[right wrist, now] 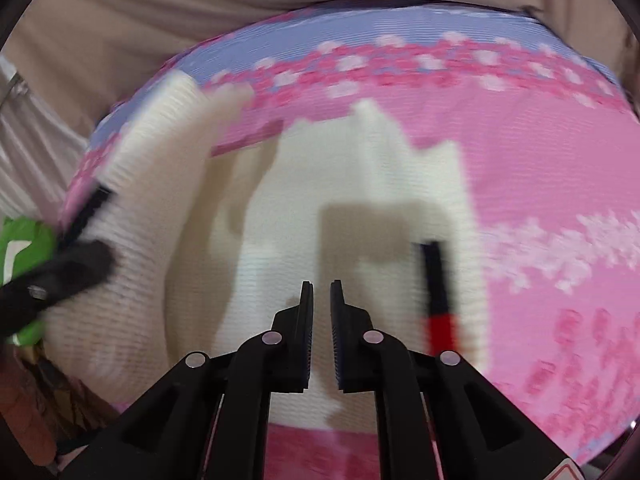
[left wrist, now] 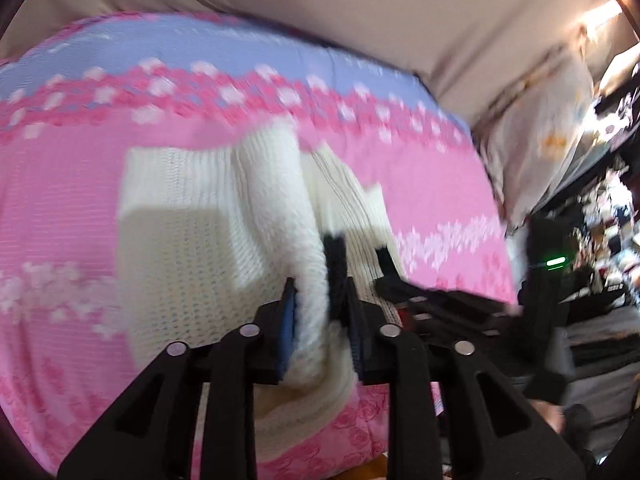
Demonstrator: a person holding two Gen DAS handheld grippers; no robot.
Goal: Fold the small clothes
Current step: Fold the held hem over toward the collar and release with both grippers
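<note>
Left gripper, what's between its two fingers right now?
A bunched fold of the white knit garment sits between the left gripper's pads, pinched. The left wrist view shows it.

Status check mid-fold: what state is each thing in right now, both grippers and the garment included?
White knit garment: lying on the pink floral sheet, partly folded, one side lifted.
Left gripper: shut on a bunched fold of the garment, holding it up.
Right gripper: over the garment, jaws nearly together with a narrow gap, nothing between them.
Pink floral sheet: spread flat under the garment.
</note>
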